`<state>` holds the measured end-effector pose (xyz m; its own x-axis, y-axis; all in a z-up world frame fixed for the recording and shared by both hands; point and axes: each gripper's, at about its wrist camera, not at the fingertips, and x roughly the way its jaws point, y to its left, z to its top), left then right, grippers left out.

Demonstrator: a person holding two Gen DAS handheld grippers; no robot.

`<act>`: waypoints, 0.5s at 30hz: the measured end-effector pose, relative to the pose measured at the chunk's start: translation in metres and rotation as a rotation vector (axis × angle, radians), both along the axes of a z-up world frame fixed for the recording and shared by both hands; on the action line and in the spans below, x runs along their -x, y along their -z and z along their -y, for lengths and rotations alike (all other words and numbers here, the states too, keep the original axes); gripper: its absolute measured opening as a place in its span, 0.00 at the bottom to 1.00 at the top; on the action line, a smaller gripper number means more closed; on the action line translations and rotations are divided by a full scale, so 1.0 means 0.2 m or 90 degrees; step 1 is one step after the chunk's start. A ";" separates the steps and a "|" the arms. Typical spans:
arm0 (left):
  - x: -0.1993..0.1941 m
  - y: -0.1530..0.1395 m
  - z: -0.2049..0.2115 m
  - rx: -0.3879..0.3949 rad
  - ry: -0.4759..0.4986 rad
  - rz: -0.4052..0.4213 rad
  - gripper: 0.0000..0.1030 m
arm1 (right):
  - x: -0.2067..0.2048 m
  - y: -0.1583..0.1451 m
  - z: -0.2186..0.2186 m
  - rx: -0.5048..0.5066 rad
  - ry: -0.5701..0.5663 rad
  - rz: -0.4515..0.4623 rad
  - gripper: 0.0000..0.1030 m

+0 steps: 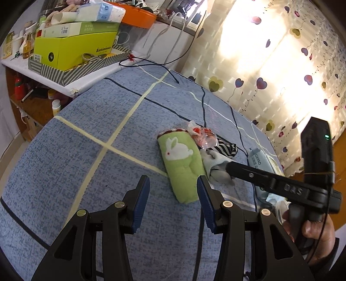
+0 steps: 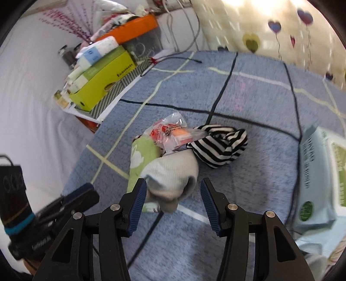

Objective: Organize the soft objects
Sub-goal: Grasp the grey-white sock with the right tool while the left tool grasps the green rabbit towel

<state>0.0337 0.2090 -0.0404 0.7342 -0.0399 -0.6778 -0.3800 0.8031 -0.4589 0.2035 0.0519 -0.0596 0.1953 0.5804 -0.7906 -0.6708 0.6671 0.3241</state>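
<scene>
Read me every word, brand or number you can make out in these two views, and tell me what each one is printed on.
"SUISUONGNX", roughly; small, letters uncertain: yellow-green box.
"UAYAO", seen sideways, likely partial: pale blue wipes pack.
"DXS", seen upside down, uncertain: right gripper arm.
Barcode and small print on green-white box: too small.
Tissue pack logo: too small.
Wipes pack print in right wrist view: blurred.

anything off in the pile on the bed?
One oddity: a crinkly clear plastic packet with red-orange contents lies on top of the soft items, overlapping the green rabbit towel, the pale grey sock and the striped garment. It is packaging, not fabric. Nothing looks spilled or torn.
</scene>
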 end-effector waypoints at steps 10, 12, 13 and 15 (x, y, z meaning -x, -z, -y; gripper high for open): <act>-0.03 0.02 -0.01 0.013 0.004 -0.006 0.45 | -0.01 0.04 0.02 -0.039 0.004 -0.031 0.25; -0.05 0.02 0.00 0.016 0.007 -0.009 0.45 | 0.00 0.02 0.05 -0.039 0.005 -0.018 0.25; -0.06 0.02 0.01 0.017 0.008 -0.010 0.45 | 0.02 0.00 0.08 -0.039 0.004 -0.013 0.25; -0.09 0.01 0.03 0.014 0.011 -0.013 0.45 | 0.04 -0.03 0.12 -0.042 0.005 0.000 0.25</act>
